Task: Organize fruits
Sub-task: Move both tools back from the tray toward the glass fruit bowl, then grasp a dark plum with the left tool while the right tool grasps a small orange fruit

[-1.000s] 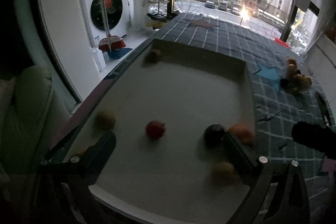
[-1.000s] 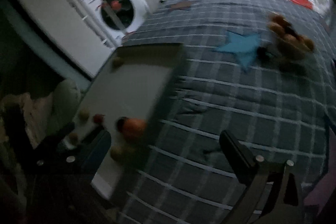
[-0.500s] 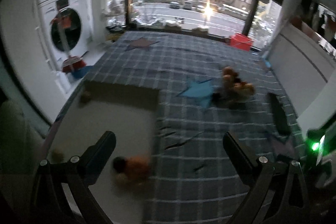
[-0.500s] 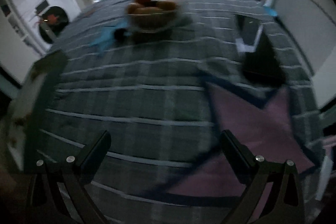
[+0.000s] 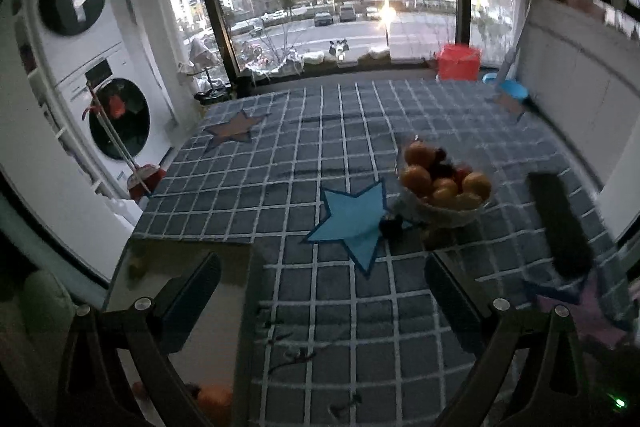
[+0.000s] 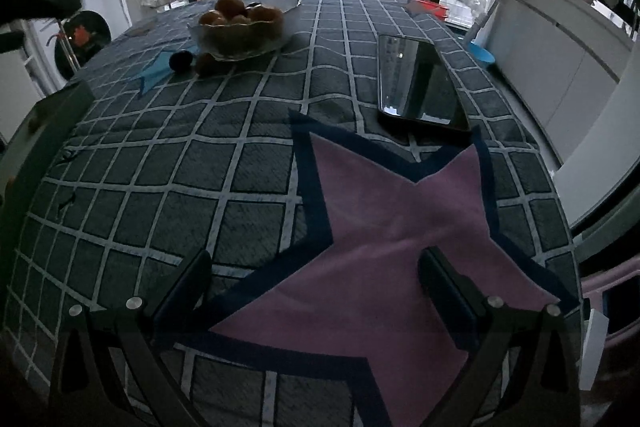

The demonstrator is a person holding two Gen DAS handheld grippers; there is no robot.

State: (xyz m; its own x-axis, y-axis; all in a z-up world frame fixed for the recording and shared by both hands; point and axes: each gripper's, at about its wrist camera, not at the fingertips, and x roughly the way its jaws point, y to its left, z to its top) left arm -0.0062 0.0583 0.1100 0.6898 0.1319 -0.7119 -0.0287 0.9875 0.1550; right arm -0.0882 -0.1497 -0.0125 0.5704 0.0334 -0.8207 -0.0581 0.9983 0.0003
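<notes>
One phone (image 6: pixel 420 83) lies near the fruit bowl (image 6: pixel 240 39) (dark fruit (image 6: pixel 181 61) beside).

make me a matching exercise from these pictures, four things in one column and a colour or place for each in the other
Things:
1. phone
2. fruit bowl
3. big star under the right tongs
4. box on the windowsill

Colour or place:
A. red
B. pink
C. beside the blue star
D. lying flat, screen dark

Pairs: 1-D, 2-C, 3-B, 4-A
</notes>
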